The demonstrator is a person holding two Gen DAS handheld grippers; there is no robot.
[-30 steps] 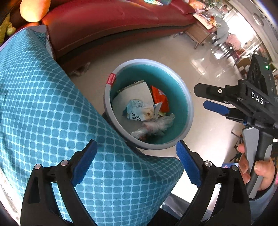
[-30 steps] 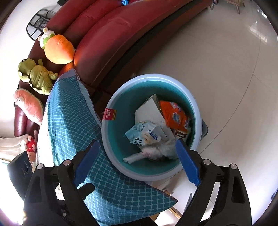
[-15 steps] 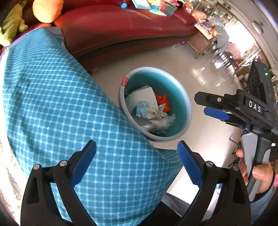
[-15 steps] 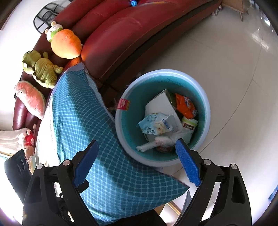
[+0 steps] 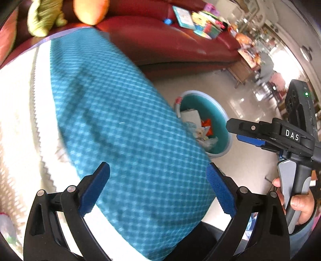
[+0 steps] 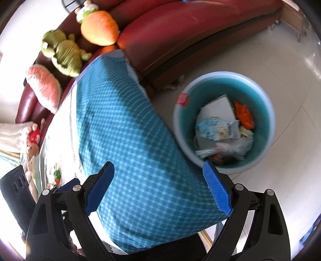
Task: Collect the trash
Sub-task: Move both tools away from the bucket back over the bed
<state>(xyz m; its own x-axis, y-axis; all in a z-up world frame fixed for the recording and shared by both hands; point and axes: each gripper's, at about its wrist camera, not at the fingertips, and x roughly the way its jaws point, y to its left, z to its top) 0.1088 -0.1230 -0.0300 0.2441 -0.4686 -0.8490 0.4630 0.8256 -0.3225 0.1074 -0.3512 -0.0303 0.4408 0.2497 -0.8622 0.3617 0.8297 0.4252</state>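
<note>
A round teal bin stands on the pale floor with several wrappers, paper pieces and a crumpled plastic bag inside. My left gripper hangs open over a blue checked cushion, nothing between its blue pads. My right gripper is open too and empty, above the same cushion, with the bin just past its right pad. In the left wrist view the right gripper shows from the side, held by a hand, to the right of the bin.
A red leather sofa runs behind the bin, with plush toys at its left end and books farther along. White patterned cloth lies left of the cushion. Bare tiled floor surrounds the bin.
Both grippers have pulled back and up from the bin, which now looks smaller and farther right. The cushion fills more of both views. Jaws stayed open.
</note>
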